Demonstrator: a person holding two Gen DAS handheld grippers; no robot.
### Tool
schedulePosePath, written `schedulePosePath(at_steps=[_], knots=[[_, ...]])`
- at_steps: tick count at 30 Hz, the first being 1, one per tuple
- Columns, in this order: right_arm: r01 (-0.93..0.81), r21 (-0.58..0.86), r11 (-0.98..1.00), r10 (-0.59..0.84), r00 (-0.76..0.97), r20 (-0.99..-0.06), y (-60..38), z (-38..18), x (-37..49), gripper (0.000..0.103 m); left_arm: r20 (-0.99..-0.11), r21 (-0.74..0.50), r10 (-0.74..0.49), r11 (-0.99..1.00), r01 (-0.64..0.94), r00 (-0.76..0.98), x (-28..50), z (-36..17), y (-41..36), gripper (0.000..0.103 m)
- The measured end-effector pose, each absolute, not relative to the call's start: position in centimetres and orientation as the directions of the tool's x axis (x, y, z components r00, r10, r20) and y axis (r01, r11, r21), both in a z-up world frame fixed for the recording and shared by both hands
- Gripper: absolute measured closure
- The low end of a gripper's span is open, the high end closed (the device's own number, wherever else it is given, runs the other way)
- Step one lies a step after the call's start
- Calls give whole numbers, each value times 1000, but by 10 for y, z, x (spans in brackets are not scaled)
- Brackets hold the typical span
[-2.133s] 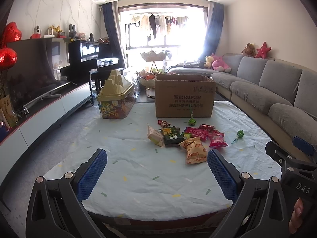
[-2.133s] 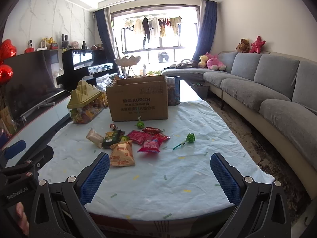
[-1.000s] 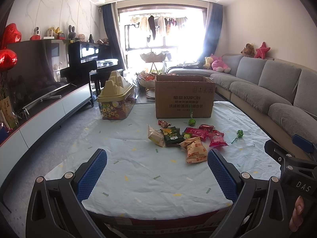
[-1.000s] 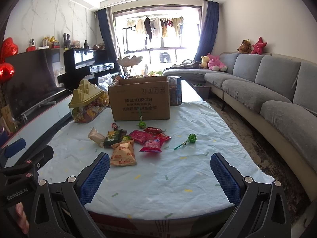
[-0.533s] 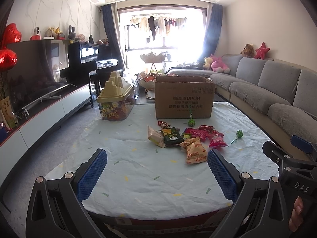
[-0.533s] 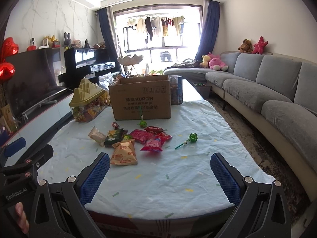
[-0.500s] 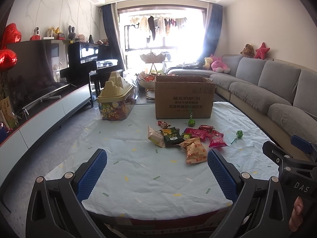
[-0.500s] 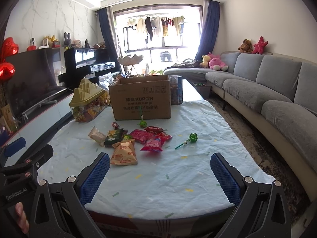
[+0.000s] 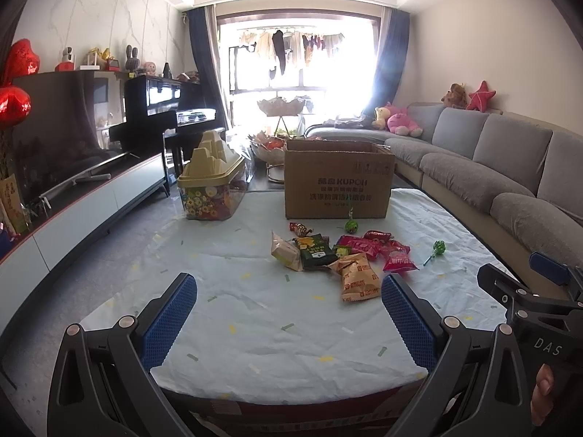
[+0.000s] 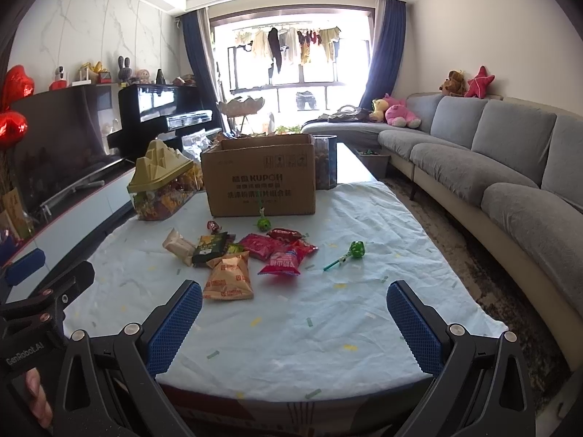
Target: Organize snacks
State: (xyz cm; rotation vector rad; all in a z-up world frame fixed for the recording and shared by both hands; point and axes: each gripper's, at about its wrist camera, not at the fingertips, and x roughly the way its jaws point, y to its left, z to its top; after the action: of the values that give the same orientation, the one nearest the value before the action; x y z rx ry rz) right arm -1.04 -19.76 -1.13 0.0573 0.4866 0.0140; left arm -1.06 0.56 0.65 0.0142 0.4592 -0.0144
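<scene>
Right wrist view has edged closer to the snack packets (image 10: 255, 255); both grippers' fingers (image 10: 175, 324) stay apart, empty.

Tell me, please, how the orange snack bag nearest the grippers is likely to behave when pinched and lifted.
The orange snack bag looks puffed and crinkled, so it is probably light and will likely dent under the pads. Its glossy film may slip. It lies flat on the tablecloth, so it seems unlikely to roll.

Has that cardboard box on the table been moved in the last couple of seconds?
No. The cardboard box sits where it was beside the yellow-lidded jar; only the camera drifted slightly.
</scene>
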Motion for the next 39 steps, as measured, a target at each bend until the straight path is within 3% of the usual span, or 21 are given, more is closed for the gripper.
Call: schedulePosePath(at_steps=[22,39], knots=[[-19,35,999,34,861,-508,-183,-4,53,0,-425,17,2,1000,6,905,48,2,25,0],[14,42,999,14,795,-606,-175,-33,125,6,-522,3,-20,1000,25,853,129,-33,32,20]])
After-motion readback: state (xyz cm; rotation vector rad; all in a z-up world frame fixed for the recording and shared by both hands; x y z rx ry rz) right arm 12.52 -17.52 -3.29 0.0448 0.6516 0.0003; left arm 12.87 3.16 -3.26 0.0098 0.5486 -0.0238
